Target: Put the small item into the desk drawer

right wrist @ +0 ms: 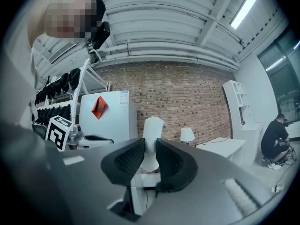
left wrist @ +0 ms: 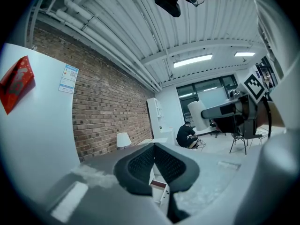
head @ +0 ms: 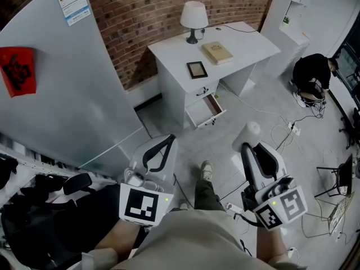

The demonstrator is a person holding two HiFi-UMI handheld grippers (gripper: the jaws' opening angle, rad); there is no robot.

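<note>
"What does your right tool have hold of?"

"My right gripper [right wrist: 150, 145] is clamped on the small item [right wrist: 152, 128]. It is a smooth, matte white piece with a rounded top. It stands upright between the dark, finely ribbed pads [right wrist: 129, 161], which press on its lower part while its top sticks out above them."

"And the left one?"

"My left gripper [left wrist: 154, 149] has its jaws closed tip to tip with nothing between them. The pads have the same ribbed black rubber, and they bow out below the tips into a loop."

"Where is the item, measured from the desk?"

"It is well short of the desk [head: 247, 44], held in the air over the grey floor [head: 236, 122] on the desk's drawer side. My left gripper is about as far from the desk, off to the item's left."

"What about the desk itself?"

"It is white, flat-topped and boxy, and stands against a rough red brick wall [head: 146, 16]. One drawer [head: 198, 116] is pulled out from the desk's front. It is a shallow white tray with a reddish-brown inner wall, and I cannot make out anything lying in it. On the desktop are a lamp [head: 193, 17] with a pale shade on a dark base, a tan book [head: 217, 52] lying flat, and a dark-rimmed picture frame [head: 197, 70] near the front edge above the drawer."
</note>
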